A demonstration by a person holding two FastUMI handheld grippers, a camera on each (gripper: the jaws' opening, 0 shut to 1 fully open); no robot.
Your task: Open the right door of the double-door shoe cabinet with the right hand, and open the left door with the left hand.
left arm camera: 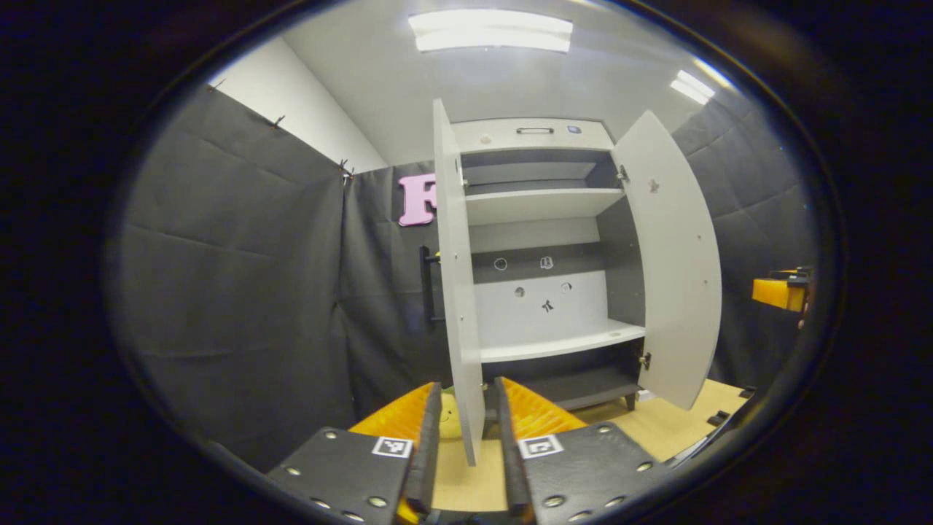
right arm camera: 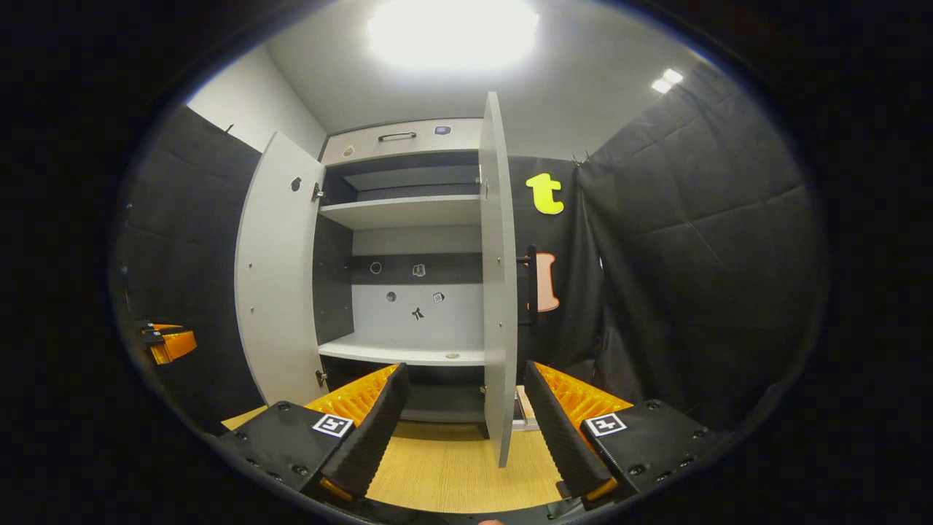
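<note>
Both tall light-grey cabinet doors swung wide, upright, edge-on btwn spread fingers: left door in left gripper, right door in right gripper, neither clamped.

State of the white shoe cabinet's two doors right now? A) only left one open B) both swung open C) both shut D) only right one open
B: in the left gripper view the left white door stands edge-on between the open left gripper fingers and the right white door is swung wide, baring the white shelves inside.
</note>
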